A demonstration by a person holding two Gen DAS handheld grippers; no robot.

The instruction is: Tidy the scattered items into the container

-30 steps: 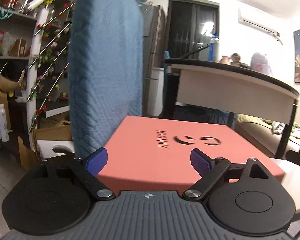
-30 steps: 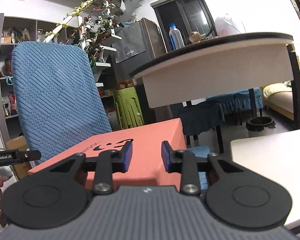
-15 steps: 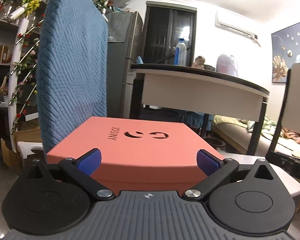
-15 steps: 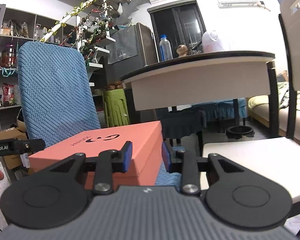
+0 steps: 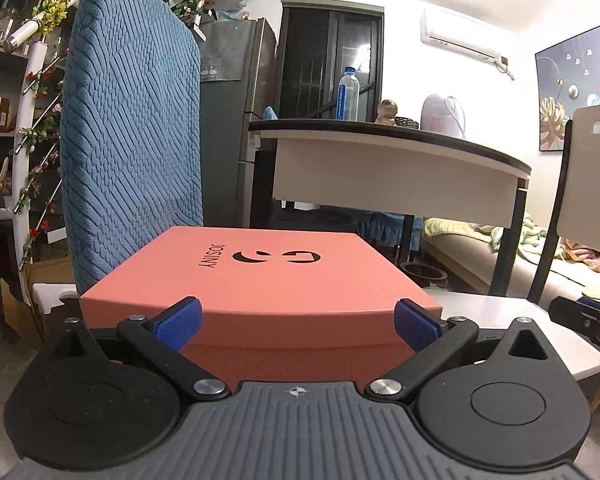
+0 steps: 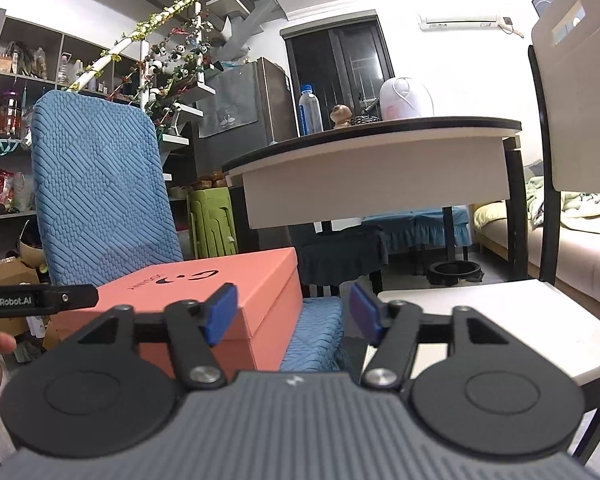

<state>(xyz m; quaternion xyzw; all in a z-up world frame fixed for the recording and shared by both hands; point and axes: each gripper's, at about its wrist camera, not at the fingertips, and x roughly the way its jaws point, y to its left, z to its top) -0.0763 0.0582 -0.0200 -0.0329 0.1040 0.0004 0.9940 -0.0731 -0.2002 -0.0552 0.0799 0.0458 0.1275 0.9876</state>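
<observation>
The container is a flat salmon-pink cardboard box [image 5: 284,280] with its lid on, and on the lid there is a dark cut-out logo and the word "JOSINY"; it lies on the seat of a chair with a blue knitted cover [image 6: 100,192], beside a white chair seat [image 6: 500,320]. The left gripper [image 5: 298,320] is released, with its blue pads wide apart in front of the box's near edge. The right gripper [image 6: 294,314] is also released, in front of the box's right corner.

Dim indoor light, blown-out glare on the far white wall, strong fisheye bending at edges.
</observation>
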